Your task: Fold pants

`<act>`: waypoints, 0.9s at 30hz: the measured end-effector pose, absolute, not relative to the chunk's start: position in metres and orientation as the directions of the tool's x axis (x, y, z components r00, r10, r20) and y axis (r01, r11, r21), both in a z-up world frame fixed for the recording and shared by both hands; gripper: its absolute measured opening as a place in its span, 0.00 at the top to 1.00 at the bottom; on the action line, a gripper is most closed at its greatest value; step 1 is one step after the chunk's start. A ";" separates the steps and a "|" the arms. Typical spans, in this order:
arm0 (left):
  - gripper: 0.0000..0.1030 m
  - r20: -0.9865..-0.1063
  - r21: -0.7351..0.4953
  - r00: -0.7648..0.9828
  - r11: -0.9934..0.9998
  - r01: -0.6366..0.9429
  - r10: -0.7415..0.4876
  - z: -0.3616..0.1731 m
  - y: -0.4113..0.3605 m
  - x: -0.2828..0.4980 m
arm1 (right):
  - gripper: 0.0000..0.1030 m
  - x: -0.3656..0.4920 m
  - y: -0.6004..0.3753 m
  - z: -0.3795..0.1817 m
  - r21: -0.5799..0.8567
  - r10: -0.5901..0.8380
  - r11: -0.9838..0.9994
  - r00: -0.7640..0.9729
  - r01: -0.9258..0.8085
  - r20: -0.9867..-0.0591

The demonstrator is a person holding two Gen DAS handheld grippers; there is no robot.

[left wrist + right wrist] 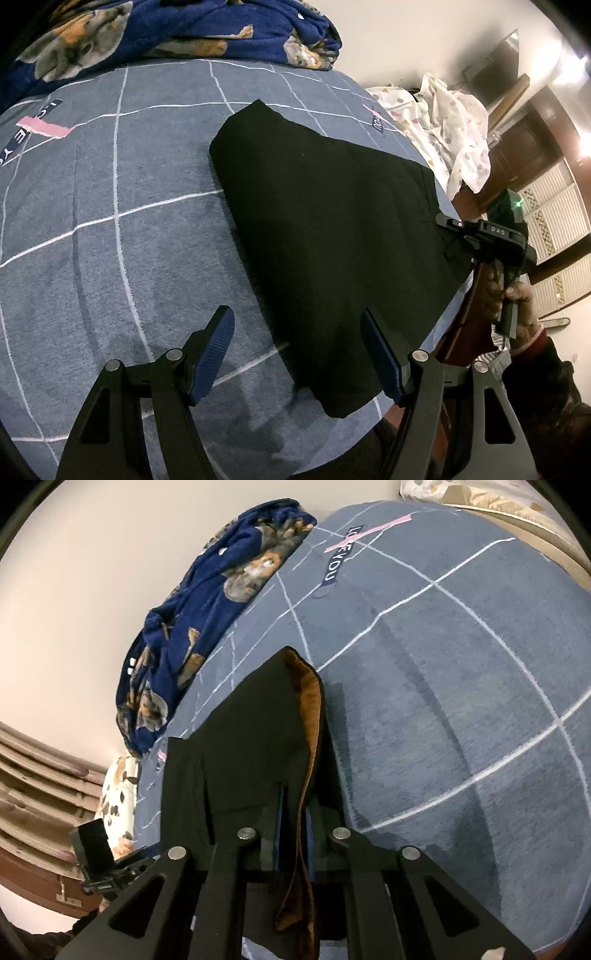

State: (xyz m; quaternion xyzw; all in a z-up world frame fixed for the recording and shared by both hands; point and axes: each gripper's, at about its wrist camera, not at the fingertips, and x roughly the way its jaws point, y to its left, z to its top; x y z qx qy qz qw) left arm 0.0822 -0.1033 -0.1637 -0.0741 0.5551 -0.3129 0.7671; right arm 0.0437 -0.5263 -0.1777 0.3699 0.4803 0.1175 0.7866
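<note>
Black pants [332,229] lie folded on the grey-blue checked bed cover [110,221]. My left gripper [297,354] is open and empty, hovering over the near edge of the pants, one finger over the cover, the other over the cloth. My right gripper [448,221] grips the pants' right edge at the bed side. In the right wrist view the right gripper [293,808] is shut on the pants [243,746], whose brown lining [308,738] shows along the pinched edge; the fingertips are hidden by cloth.
A dark blue dog-print blanket [166,33] is bunched at the far side of the bed. A white dotted cloth [454,125] lies at the far right edge. Wooden furniture and a door [554,229] stand beyond the bed.
</note>
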 end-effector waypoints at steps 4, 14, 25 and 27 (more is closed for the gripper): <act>0.31 -0.802 -0.454 0.199 0.791 0.410 -0.564 -0.163 -0.102 0.083 | 0.77 0.043 -0.528 -0.174 0.686 0.530 0.709 0.517 0.164 -0.672; 0.31 -0.746 -0.533 0.178 0.735 0.419 -0.642 -0.167 -0.102 0.096 | 0.54 0.048 -0.525 -0.177 0.652 0.533 0.748 0.475 0.121 -0.700; 0.30 -0.704 -0.618 0.084 0.666 0.417 -0.705 -0.188 -0.118 0.119 | 0.55 0.056 -0.515 -0.183 0.731 0.642 0.680 0.436 0.057 -0.631; 0.28 -0.685 -0.640 0.086 0.654 0.404 -0.723 -0.190 -0.118 0.123 | 0.56 0.057 -0.520 -0.188 0.759 0.666 0.647 0.433 0.071 -0.608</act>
